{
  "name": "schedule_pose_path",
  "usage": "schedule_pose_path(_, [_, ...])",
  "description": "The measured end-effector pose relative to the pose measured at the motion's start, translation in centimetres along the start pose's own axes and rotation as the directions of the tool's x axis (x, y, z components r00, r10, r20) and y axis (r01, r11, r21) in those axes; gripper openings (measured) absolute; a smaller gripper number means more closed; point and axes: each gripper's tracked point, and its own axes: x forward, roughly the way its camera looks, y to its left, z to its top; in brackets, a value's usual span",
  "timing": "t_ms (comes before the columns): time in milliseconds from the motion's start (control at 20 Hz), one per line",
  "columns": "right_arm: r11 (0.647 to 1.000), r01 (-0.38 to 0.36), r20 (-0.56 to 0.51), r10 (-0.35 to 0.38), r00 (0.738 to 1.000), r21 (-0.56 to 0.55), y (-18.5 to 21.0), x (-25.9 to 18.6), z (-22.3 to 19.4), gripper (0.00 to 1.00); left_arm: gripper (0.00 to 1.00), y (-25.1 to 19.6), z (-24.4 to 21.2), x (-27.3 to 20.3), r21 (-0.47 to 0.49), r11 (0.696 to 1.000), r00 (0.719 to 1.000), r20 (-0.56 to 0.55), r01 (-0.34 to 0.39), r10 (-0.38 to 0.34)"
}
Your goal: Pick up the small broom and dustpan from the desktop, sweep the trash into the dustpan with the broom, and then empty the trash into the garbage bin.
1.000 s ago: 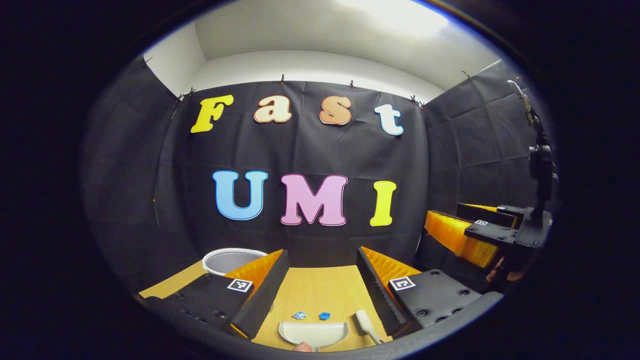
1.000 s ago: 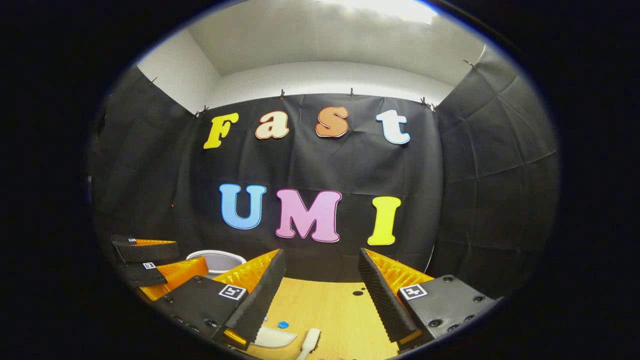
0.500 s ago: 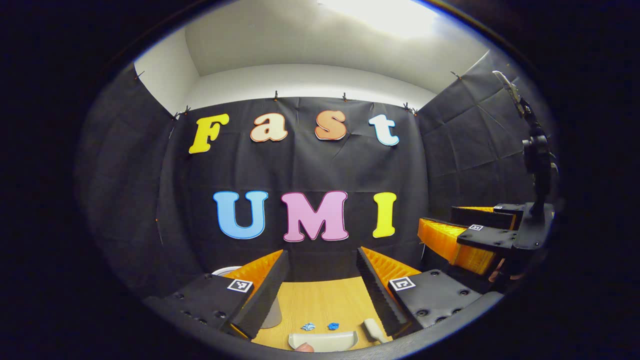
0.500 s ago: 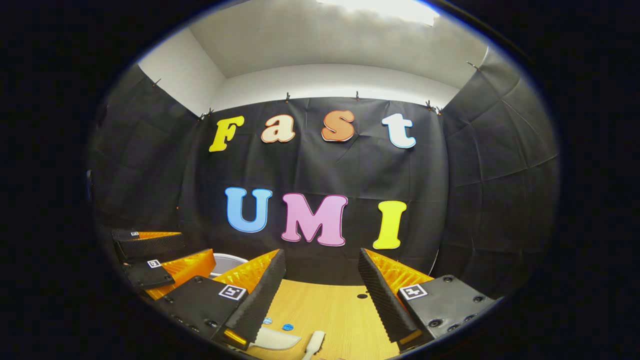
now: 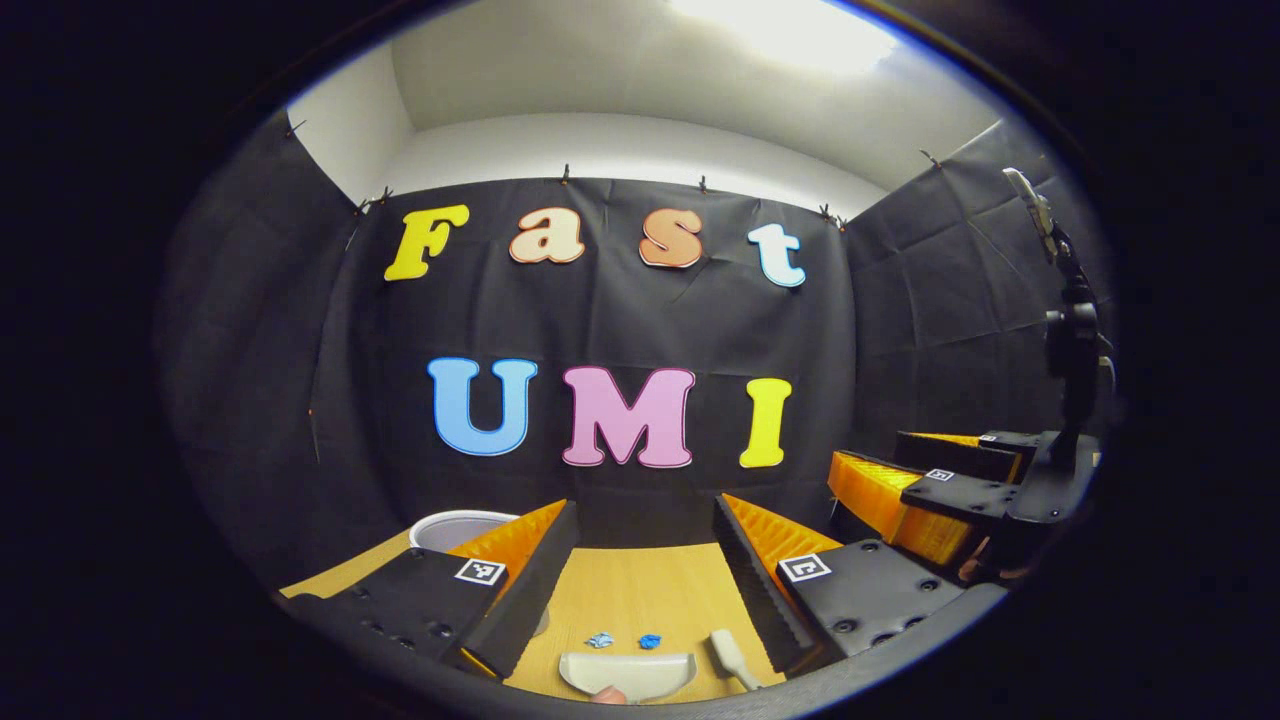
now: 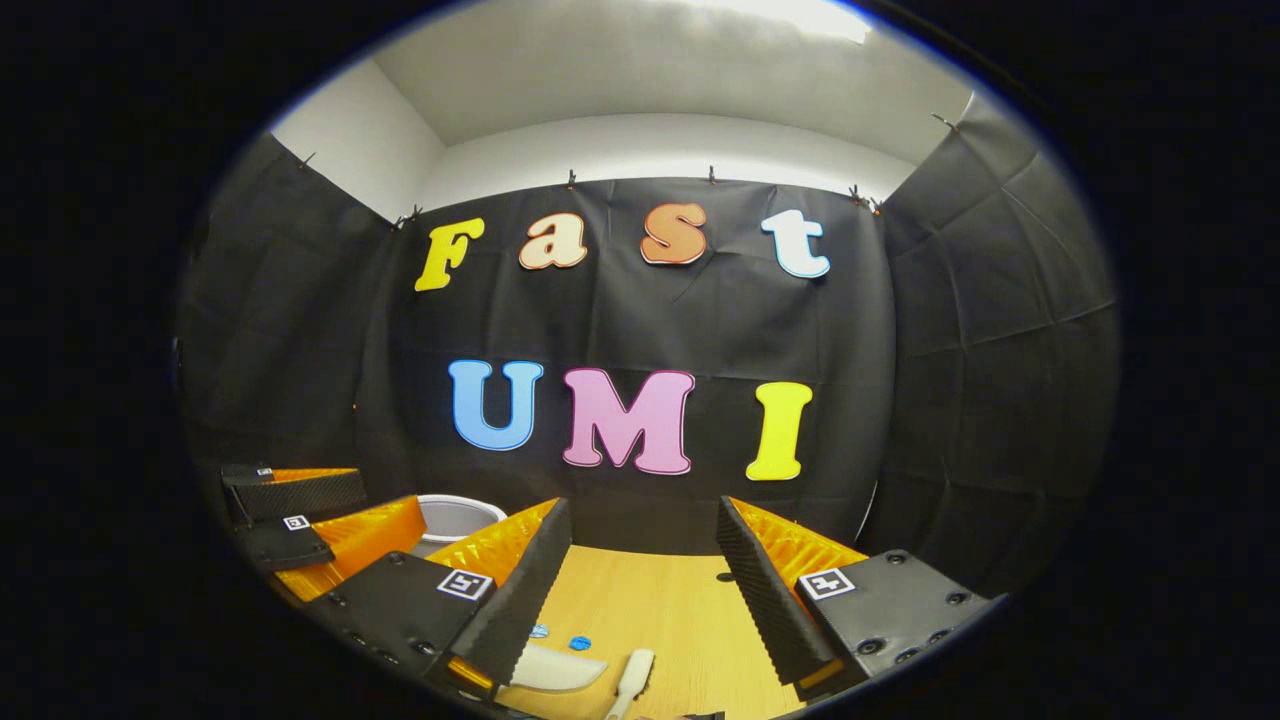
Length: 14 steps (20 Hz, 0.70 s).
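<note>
Dustpan (image 5: pixel 628 674) and one small broom (image 5: pixel 732 655) lie side by side on the desktop (image 5: pixel 640 590), below both grippers, whose fingers are spread, holding nothing. Two blue trash scraps (image 5: pixel 624 640) sit just beyond the pan. One white garbage bin (image 5: pixel 455 528) stands farther left. Square markers, unreadable.

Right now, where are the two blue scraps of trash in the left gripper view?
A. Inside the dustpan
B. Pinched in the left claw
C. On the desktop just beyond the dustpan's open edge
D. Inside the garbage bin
C: the two blue scraps lie on the bare wooden desktop just beyond the dustpan, with the broom beside it and the left claw open above.
</note>
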Motion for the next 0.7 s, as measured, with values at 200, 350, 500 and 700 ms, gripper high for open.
schedule_pose_path(200, [1.000, 0.021, -0.017, -0.021, 1.000, 0.015, -0.7, -0.7, -0.5, 0.95, 0.82, -0.1, -0.3, 0.2, -0.036, 0.999, 0.999, -0.028, 0.013, -0.014])
schedule_pose_path(350, [0.999, 0.045, -0.015, -0.045, 0.999, 0.004, -1.9, -1.1, -0.6, 0.95, 0.82, -0.5, 0.3, 0.5, -0.041, 0.999, 1.000, -0.001, 0.028, -0.028])
schedule_pose_path(500, [0.998, 0.063, -0.005, -0.063, 0.998, -0.018, -2.5, -1.4, -0.4, 0.95, 0.82, -0.8, 0.2, 0.4, -0.045, 0.998, 0.999, 0.003, 0.035, -0.035])
schedule_pose_path(700, [0.999, 0.046, 0.015, -0.046, 0.999, -0.018, -2.2, -1.4, -0.1, 0.95, 0.82, -1.2, -0.2, 0.3, -0.019, 0.999, 0.999, -0.023, 0.034, -0.035])
